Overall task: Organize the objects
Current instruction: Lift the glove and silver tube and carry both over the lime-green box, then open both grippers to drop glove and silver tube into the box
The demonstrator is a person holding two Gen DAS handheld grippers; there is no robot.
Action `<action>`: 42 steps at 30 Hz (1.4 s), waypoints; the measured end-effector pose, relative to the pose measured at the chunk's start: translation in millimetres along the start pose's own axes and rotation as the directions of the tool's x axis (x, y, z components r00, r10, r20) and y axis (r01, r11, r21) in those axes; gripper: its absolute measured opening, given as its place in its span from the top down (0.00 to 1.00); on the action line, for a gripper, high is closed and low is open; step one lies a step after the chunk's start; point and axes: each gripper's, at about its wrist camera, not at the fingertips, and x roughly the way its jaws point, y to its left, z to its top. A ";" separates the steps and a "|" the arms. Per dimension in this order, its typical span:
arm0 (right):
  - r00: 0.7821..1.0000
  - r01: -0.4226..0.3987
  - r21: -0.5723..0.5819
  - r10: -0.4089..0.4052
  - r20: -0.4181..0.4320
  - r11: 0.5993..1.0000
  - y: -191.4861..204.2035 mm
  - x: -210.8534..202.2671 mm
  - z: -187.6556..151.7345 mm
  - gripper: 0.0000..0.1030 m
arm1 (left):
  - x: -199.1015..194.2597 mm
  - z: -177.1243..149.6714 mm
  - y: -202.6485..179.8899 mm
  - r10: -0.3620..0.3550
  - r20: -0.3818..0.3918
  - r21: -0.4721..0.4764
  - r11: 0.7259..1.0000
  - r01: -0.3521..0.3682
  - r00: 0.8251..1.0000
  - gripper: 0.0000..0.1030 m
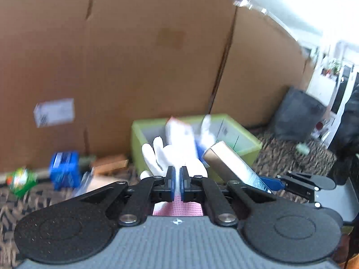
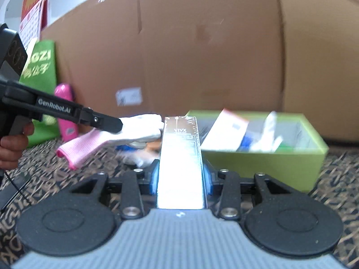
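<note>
My left gripper is shut on a white work glove with a pink cuff and holds it in the air in front of the green open box. The glove also shows in the right wrist view, hanging from the left gripper. My right gripper is shut on a tall dark glossy carton marked VIVX, held just left of the green box. The carton also shows in the left wrist view. The box holds a white-and-red carton and other packets.
A large cardboard box stands behind everything. On the patterned carpet at the left lie a blue box, a green packet and a brown box. A dark bag stands at the right. A pink bottle and a green bag stand far left.
</note>
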 end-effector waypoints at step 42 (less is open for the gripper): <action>0.956 0.293 -0.059 -0.291 0.042 0.954 -75.8 76.1 17.0 0.00 | 109.4 10.0 -32.1 0.059 -0.011 -0.124 0.990 -0.060 0.998 0.14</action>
